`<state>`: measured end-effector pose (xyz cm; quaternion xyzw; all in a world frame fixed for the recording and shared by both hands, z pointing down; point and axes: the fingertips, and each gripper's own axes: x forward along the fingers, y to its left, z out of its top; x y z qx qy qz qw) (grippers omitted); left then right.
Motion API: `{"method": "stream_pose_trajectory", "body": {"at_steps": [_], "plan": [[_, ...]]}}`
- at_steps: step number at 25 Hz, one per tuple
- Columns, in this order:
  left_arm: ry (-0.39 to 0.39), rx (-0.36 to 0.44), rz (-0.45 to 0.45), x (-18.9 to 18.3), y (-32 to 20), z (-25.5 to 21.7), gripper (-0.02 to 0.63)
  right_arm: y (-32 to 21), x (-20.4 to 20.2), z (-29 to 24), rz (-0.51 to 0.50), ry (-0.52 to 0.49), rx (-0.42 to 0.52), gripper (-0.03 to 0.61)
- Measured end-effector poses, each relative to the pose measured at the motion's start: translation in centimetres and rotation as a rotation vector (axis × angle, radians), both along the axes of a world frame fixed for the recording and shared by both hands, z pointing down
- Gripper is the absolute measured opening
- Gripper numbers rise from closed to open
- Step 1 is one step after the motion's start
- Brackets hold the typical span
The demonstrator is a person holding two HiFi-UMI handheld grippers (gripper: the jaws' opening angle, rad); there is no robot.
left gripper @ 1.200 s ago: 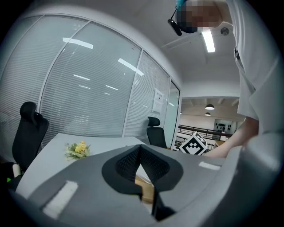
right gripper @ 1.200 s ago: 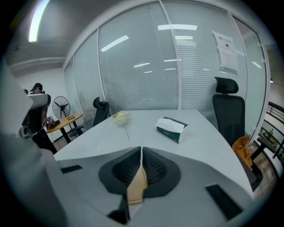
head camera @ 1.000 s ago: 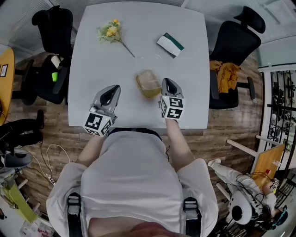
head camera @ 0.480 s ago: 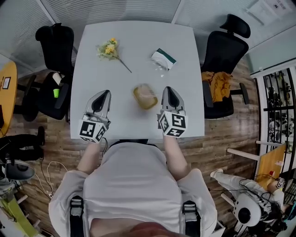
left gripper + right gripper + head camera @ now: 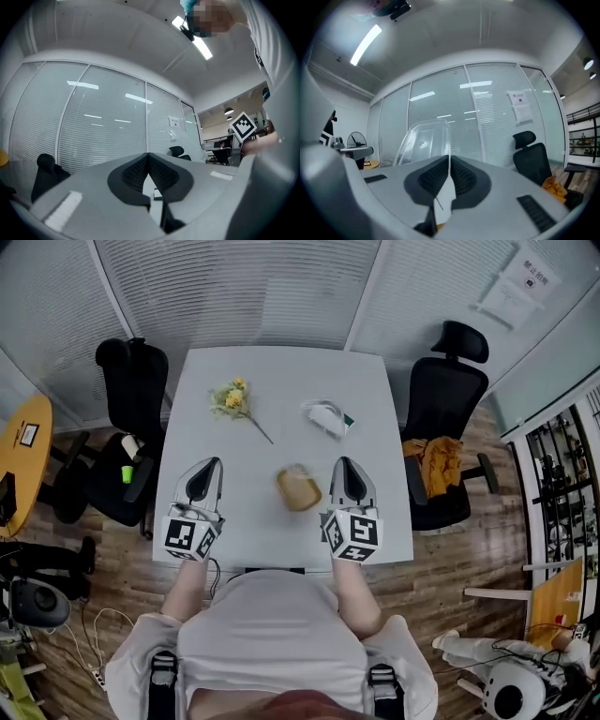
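In the head view both grippers hang over the near part of a white table point(image 5: 281, 367). A small container with brown contents point(image 5: 298, 489) lies between them. My left gripper point(image 5: 208, 465) is shut with nothing in it point(image 5: 148, 157). My right gripper point(image 5: 343, 465) is also shut. In the right gripper view a clear plastic lid point(image 5: 423, 140) stands upright just left of the jaws point(image 5: 449, 158). Its right edge runs down into the seam between them. Both gripper cameras are tilted up toward the ceiling.
A sprig of yellow flowers point(image 5: 233, 400) lies at the far left of the table, a tissue pack point(image 5: 327, 418) at the far right. Black office chairs stand to the left point(image 5: 134, 381) and right point(image 5: 448, 381). Glass walls with blinds lie behind.
Both grippers have risen and tilted up, so their views went from the tabletop to the walls and ceiling. The clear lid now stands before the right jaws. The head camera has risen.
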<state>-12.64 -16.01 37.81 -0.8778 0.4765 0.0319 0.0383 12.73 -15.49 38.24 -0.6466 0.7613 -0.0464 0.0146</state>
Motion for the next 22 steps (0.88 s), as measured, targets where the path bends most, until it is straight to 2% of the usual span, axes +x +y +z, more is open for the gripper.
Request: {"method": "stream_pose_trajectory", "body": {"at_steps": [7, 22], "plan": [[0.013, 0.033, -0.037, -1.4, 0.2, -1.8, 0.009, 0.8, -1.6, -2.5, -0.024, 0.062, 0.062, 0.018], [0.033, 0.063, -0.032, -1.4, 0.2, -3.1, 0.009, 1.1, -2.6, -3.5, -0.064, 0.028, 0.075, 0.018]]}}
